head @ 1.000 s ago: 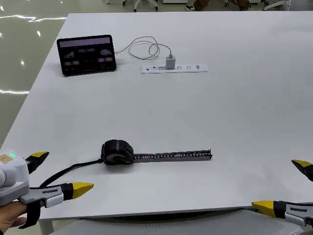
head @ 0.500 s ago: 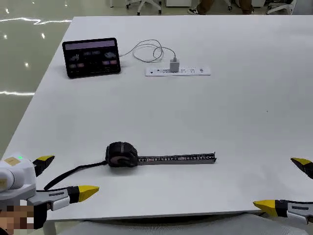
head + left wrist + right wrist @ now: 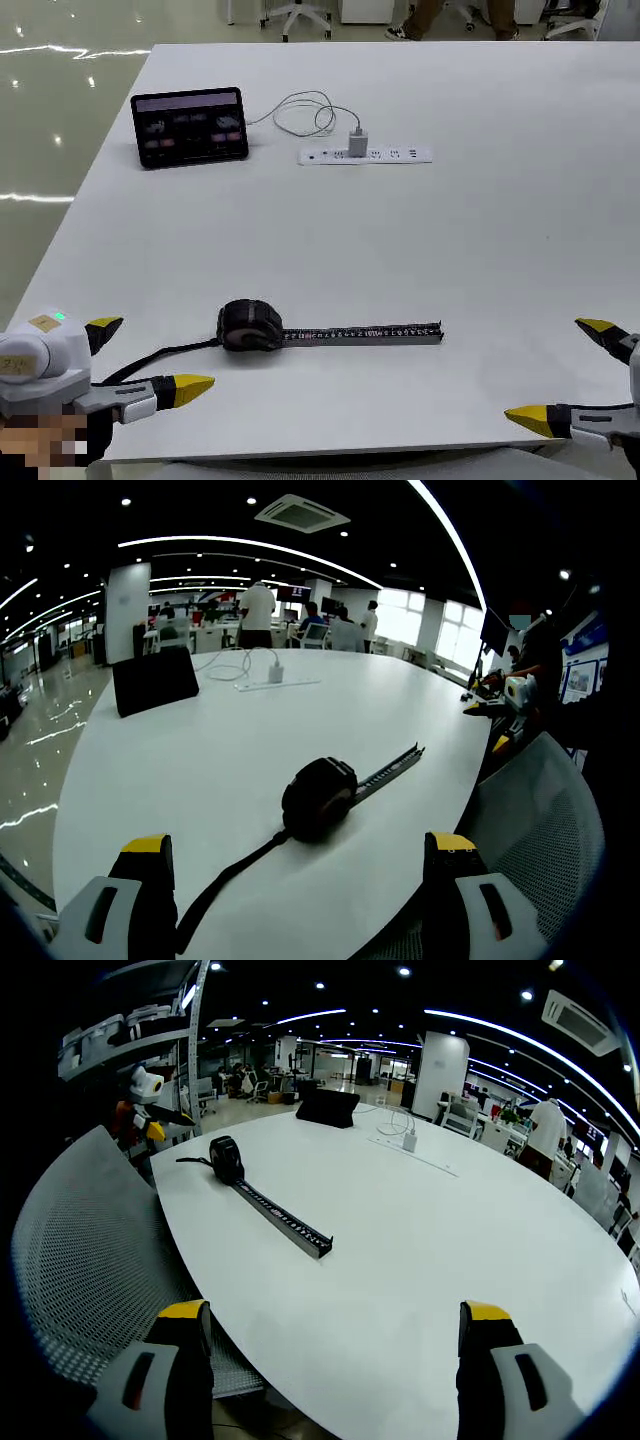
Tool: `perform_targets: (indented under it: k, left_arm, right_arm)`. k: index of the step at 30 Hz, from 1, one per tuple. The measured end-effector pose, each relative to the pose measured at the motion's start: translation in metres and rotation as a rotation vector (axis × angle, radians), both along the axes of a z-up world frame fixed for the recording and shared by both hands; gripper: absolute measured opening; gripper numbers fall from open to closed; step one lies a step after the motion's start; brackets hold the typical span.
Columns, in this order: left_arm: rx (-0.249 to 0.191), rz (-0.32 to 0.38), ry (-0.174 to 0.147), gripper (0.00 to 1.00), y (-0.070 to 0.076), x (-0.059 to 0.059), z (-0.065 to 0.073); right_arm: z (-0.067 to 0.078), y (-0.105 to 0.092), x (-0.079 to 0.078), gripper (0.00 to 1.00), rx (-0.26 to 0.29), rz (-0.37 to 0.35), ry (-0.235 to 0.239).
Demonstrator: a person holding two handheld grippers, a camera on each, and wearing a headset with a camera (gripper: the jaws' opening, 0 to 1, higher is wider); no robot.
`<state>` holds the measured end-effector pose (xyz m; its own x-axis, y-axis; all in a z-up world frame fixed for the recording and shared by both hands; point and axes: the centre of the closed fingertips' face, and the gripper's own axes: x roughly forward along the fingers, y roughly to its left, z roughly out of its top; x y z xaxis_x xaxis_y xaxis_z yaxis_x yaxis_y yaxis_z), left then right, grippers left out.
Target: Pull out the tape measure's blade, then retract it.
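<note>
Between left tongs and right tongs, both released, lies the tape measure, markings illegible.

I see a white table carrying, far left, a dark tablet propped upright, screen lit; beside it lies a white power strip with a charger plugged in, its cable looped behind.

Blade numerals apparently too small

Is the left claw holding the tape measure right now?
No, the left claw is open and sits apart from the tape measure.
</note>
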<state>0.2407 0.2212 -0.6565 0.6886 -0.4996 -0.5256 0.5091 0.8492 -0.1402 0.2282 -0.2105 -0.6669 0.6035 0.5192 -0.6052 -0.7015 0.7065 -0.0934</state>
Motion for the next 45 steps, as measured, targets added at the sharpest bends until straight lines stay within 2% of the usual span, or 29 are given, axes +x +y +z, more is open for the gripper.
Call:
perform_targets:
  k: [5,7,10,13,14,15,18,20,21,24,29,31,32,34,36,37,38,39,40,43,44,45]
  left_arm:
    - [0.007,-0.019,0.009,1.00,-0.013,0.002,-0.001]
    - [-0.006,-0.033,0.011,1.00,-0.021,0.005,0.000]
    - [-0.005,-0.035,0.017,1.00,-0.032,0.015,0.005]
    - [-0.007,-0.037,0.014,1.00,-0.044,0.025,0.010]
    - [0.010,-0.028,0.023,1.00,-0.047,0.029,0.008]
    - [0.037,-0.009,0.053,1.00,-0.046,0.030,0.003]
    - [-0.007,-0.001,0.066,1.00,-0.060,0.038,0.004]
    - [0.008,0.027,0.081,1.00,-0.064,0.044,0.002]
    - [0.034,0.048,0.087,0.99,-0.064,0.046,-0.001]
    - [0.036,0.088,0.085,1.00,-0.068,0.054,-0.003]
    - [0.064,0.128,0.095,1.00,-0.074,0.058,-0.016]
    - [0.090,0.141,0.129,1.00,-0.074,0.055,-0.026]
    - [0.083,0.159,0.127,1.00,-0.076,0.056,-0.028]
    - [0.068,0.190,0.141,1.00,-0.078,0.059,-0.036]
    - [0.081,0.219,0.139,1.00,-0.078,0.061,-0.043]
    - [0.097,0.283,0.123,1.00,-0.072,0.064,-0.046]
    - [0.111,0.322,0.102,1.00,-0.068,0.065,-0.045]
    - [0.112,0.344,0.099,1.00,-0.069,0.065,-0.047]
    - [0.085,0.350,0.109,1.00,-0.072,0.065,-0.047]
    - [0.052,0.365,0.074,1.00,-0.074,0.071,-0.045]
    - [0.018,0.347,0.065,1.00,-0.080,0.074,-0.046]
    - [0.029,0.347,0.068,1.00,-0.077,0.074,-0.051]
  right_arm:
    - [0.000,0.002,0.005,0.98,-0.014,0.015,0.000]
    - [0.001,0.003,0.010,0.98,-0.021,0.019,-0.003]
    - [-0.004,0.008,0.012,1.00,-0.052,0.054,0.023]
    - [-0.006,0.010,0.021,1.00,-0.117,0.081,-0.004]
    - [-0.006,0.013,0.022,1.00,-0.126,0.100,-0.002]
    - [-0.005,0.017,0.024,1.00,-0.116,0.108,0.004]
    - [-0.003,0.025,0.031,1.00,-0.126,0.142,-0.003]
    - [-0.006,0.029,0.034,0.99,-0.149,0.165,0.011]
    - [-0.006,0.031,0.036,0.99,-0.155,0.181,0.014]
    - [-0.010,0.035,0.041,0.98,-0.172,0.211,0.025]
    - [-0.015,0.045,0.046,0.98,-0.186,0.259,0.035]
    - [-0.018,0.047,0.047,0.98,-0.193,0.273,0.046]
    - [-0.019,0.050,0.047,0.99,-0.198,0.285,0.055]
    - [-0.023,0.052,0.049,0.99,-0.205,0.306,0.067]
    - [-0.026,0.054,0.052,0.99,-0.212,0.320,0.072]
    - [-0.028,0.054,0.055,0.99,-0.217,0.328,0.075]
    - [-0.029,0.055,0.057,0.99,-0.219,0.333,0.077]
    - [-0.029,0.057,0.059,0.99,-0.216,0.341,0.081]
    - [-0.030,0.058,0.060,0.99,-0.216,0.346,0.087]
    - [-0.034,0.063,0.061,0.97,-0.225,0.377,0.111]
    - [-0.035,0.066,0.063,0.95,-0.229,0.387,0.115]
    - [-0.036,0.068,0.064,0.93,-0.229,0.402,0.113]
